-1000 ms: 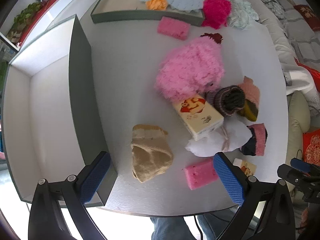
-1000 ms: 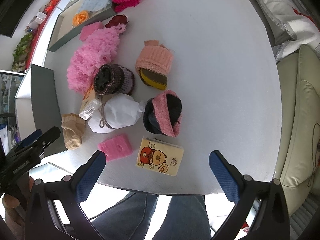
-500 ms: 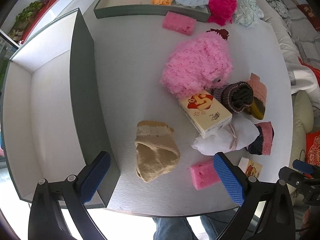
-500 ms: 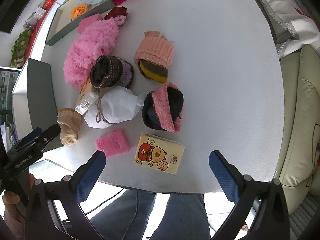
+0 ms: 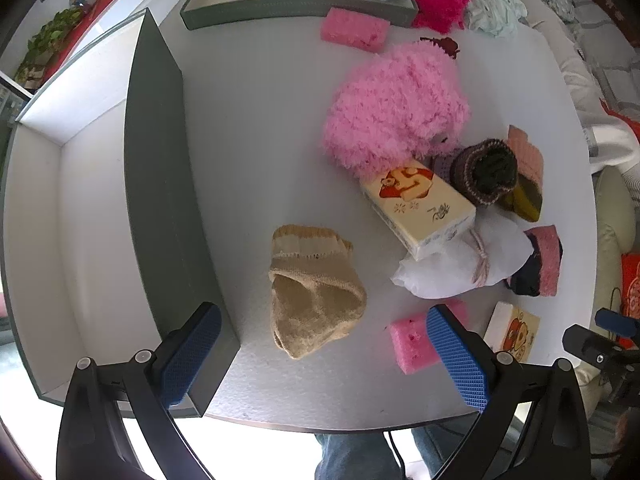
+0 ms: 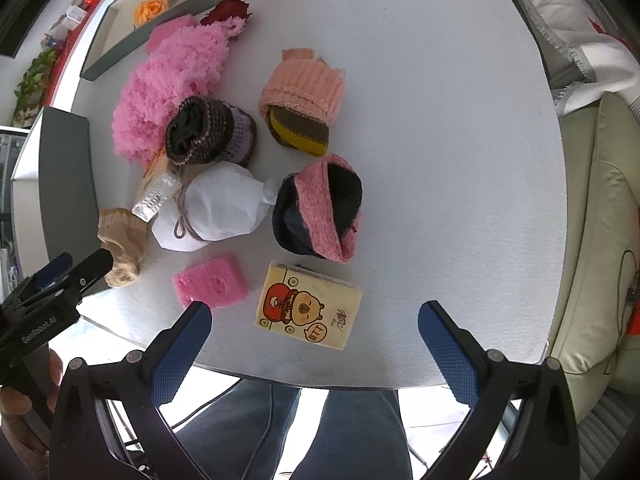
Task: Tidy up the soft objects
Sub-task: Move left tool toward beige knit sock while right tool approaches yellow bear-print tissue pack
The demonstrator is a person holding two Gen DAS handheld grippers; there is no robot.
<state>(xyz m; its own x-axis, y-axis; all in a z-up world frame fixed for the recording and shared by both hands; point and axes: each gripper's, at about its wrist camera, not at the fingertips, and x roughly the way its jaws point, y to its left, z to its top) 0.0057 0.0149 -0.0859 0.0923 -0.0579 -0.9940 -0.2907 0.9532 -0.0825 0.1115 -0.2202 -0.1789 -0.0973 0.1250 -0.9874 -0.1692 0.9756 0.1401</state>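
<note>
Left tongs (image 5: 324, 358) gape wide above the beige sock (image 5: 314, 296)

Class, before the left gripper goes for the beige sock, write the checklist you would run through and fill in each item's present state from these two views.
1. Left gripper open wide enough for the beige sock: ok, pads spread and empty.
2. Sock lying free of other items: ok, bare table all round it.
3. Sock centred between the pads: ok, roughly.
4. Large grey bin beside the sock has free space: ok, its white floor shows bare.
5. Right gripper out of the way: ok, open over the tissue pack.
6. Pink sponge clear of the right pad: cannot tell, the pad overlaps it.
</note>
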